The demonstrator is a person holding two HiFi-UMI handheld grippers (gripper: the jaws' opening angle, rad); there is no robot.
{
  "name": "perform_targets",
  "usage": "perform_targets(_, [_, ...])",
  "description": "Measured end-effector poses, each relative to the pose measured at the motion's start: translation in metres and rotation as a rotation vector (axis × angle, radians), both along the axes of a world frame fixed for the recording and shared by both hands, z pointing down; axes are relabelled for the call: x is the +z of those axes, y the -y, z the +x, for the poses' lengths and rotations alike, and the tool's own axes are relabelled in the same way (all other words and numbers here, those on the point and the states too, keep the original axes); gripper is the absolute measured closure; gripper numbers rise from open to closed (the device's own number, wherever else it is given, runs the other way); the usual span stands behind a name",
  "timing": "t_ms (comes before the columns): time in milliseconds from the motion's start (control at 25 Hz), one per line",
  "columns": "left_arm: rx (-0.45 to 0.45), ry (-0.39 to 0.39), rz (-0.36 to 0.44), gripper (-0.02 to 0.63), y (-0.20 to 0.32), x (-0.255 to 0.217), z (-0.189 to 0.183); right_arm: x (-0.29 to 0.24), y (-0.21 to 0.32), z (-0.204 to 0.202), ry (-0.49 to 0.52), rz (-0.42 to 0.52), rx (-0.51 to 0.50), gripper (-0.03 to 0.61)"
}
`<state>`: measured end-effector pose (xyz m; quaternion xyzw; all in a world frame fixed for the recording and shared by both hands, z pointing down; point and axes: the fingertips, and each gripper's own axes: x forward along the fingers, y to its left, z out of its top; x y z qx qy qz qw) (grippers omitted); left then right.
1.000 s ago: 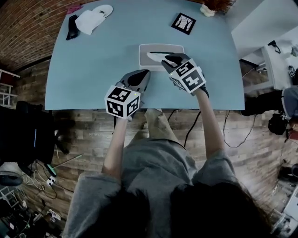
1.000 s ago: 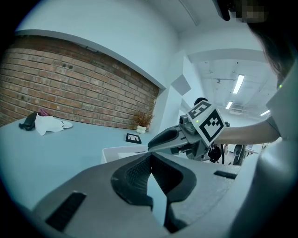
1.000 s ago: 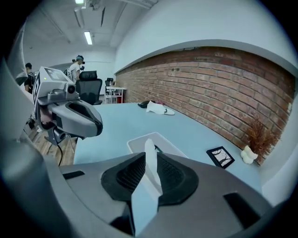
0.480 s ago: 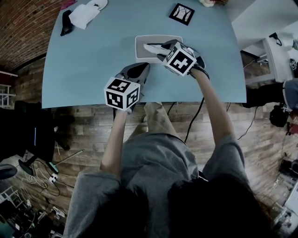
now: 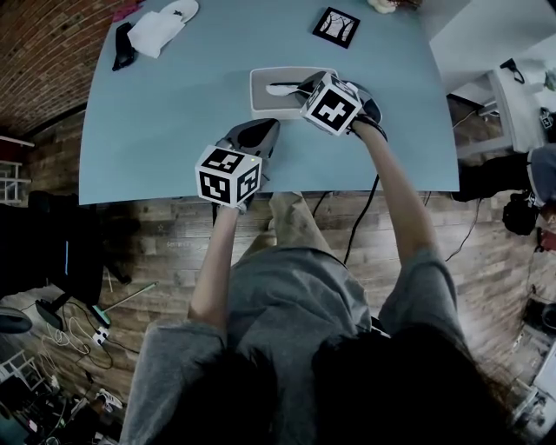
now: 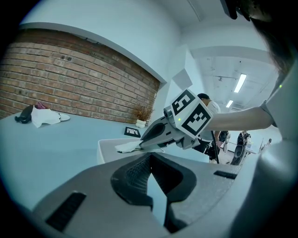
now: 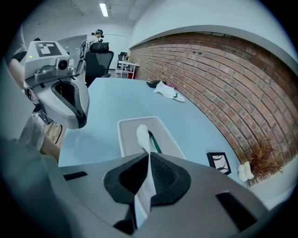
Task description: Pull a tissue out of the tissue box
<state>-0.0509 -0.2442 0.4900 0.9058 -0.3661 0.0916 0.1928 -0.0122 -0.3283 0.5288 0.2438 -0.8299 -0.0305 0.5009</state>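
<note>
The other things lie well apart from where I work. In the counter's (image 5: 174, 122) far left corner are a crumpled white cloth (image 5: 155, 33) and a black thing (image 5: 123, 48) just beside it. Toward the far right lies a black-framed card (image 5: 336, 26), and past it, near the brick wall, a small white pot (image 7: 245, 172) with dry twigs. None of these lies between me and the tissue box (image 5: 261, 102). The only thing near it besides my right gripper (image 5: 300, 88) is my left gripper (image 5: 261, 128), which is over the counter just beside the box's near side, apart from it.

The box stands about midway across the counter, back from the near edge. Bare blue surface spreads wide to its left, and there is a narrower strip to its right, where my right arm reaches in. Between the box and the near edge there is room only for my left gripper.

The box is pale and shallow, with a dark slot in its top. One tissue (image 7: 143, 135) stands up out of that slot. My right jaws are closing on it — the sheet runs between the pads, which press on both its sides. My left jaws are together at the tips, with nothing between them.
</note>
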Motion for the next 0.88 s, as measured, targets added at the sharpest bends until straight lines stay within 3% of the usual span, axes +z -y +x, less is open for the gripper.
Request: perform_targets(880, [-0.009, -0.011, 0.045, 0.611, 0.004, -0.019, -0.004, -0.032, 0.001, 0.008, 0.089, 0.001, 0.044, 0.574])
